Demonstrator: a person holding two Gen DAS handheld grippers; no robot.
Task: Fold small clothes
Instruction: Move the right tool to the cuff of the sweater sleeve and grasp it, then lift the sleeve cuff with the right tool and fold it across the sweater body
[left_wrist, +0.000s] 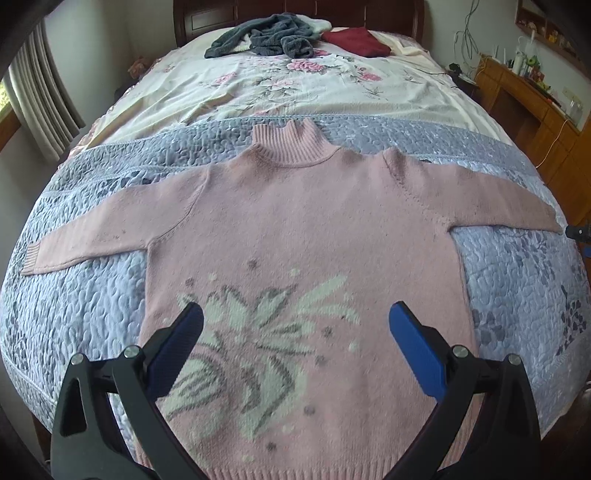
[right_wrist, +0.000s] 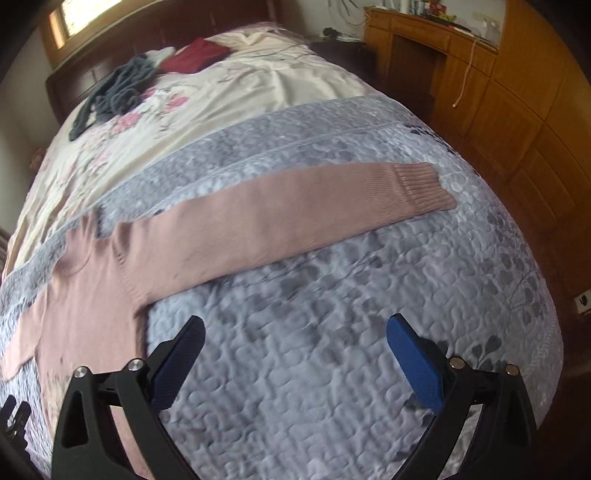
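Pink sweater (left_wrist: 295, 221) flat on bed (right_wrist: 332, 332); right sleeve (right_wrist: 295, 218) ahead of right gripper (right_wrist: 295, 328), cuff far-right; likely nearer than left gripper (left_wrist: 295, 314); both fingers spread, empty

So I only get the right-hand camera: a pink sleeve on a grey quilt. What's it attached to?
Observer: A pink sweater, spread flat, both sleeves out to the sides.
Visitor: Plain pink?
Observer: No, a white and grey flower pattern covers the lower front.
Visitor: Is the other tool holding it?
Observer: No, the left gripper is open over the pattern, gripping nothing.
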